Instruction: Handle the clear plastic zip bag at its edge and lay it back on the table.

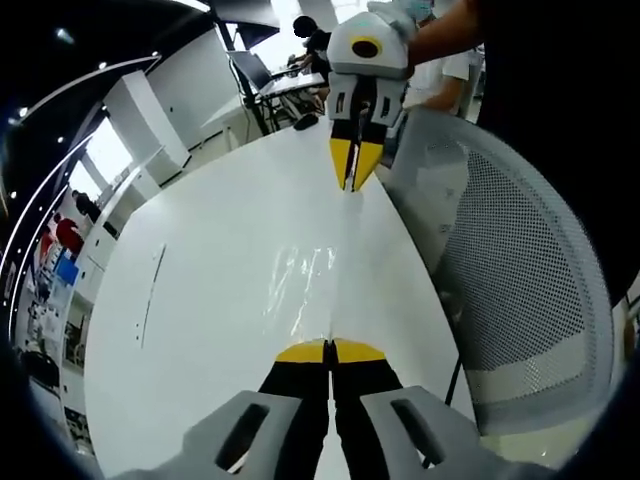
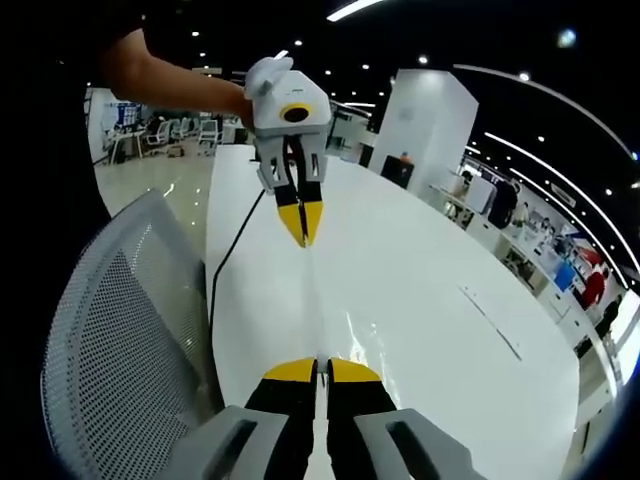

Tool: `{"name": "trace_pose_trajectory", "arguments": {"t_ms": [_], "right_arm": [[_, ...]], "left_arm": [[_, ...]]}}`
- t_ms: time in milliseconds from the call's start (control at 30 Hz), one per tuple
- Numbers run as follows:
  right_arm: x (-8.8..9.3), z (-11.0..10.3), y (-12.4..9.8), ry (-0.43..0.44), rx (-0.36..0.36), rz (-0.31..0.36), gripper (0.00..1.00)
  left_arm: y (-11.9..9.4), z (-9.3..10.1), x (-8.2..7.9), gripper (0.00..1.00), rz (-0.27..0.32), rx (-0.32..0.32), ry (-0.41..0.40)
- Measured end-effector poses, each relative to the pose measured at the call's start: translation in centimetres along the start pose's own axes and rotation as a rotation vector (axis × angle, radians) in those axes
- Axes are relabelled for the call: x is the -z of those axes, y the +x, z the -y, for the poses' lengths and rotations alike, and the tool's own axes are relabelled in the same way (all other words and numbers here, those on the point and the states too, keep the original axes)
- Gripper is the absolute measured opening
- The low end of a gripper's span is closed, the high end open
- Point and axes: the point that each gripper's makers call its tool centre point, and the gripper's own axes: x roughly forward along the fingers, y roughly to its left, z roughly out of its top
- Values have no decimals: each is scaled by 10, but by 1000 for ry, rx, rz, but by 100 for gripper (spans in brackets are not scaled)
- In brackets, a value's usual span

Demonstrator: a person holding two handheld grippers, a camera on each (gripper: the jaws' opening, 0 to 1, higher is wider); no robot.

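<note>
Stretching the clear zip bag (image 1: 310, 285) taut between them, left gripper (image 1: 330, 350) and right gripper (image 1: 354, 165) fingers are clenched on opposite edges, long axis hanging over the white counter (image 1: 200, 300), lowering together seems next.

The clear plastic zip bag (image 1: 312, 285) is see-through, so it is hard to spot. Shiny streaks and soft wrinkles show where it is. It is stretched out long between the two grippers and looks thin, seen almost from its edge. One end is pinched in the yellow tips of the left gripper (image 1: 330, 351). The other end is pinched in the yellow tips of the right gripper (image 1: 353, 184). The bag hangs over the white table (image 1: 200, 300). In the right gripper view the bag (image 2: 335, 315) looks like a thin shiny line.
</note>
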Motion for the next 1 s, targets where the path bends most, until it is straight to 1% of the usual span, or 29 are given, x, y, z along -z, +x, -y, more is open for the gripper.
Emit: {"name": "trace_pose_trajectory", "arguments": {"t_ms": [133,267,300,333,400,500,533,633,700,867,1000], "right_arm": [[0,0,-1,-19,6,-6,0],[0,-4,-3,25,-20,-12,0],[-1,-6,-4,60,-34,-5,0],[-4,-7,-5,94,-40,9,4],[-7,-7,-9,152,-51,12,9],[-13,-5,-15,153,-57,26,11],[-14,-4,-16,159,-61,28,14],[-18,-2,-20,211,-80,14,24],[-24,0,-22,213,-79,19,27],[-43,6,-27,210,-81,41,27],[-45,14,-28,193,-67,2,27]], "left_arm": [[0,0,-2,0,4,-4,4],[-1,1,-3,0,1,-9,14],[-1,2,-3,0,0,-11,15],[-2,2,-4,0,2,-14,11],[-3,2,-6,0,18,-23,4],[-4,5,-5,0,16,-24,6],[-4,6,-5,0,17,-26,5],[-5,7,-5,0,21,-35,-2],[-5,7,-6,0,25,-39,-4],[-6,5,-8,0,29,-56,-12],[-8,4,-12,0,39,-70,-18]]}}
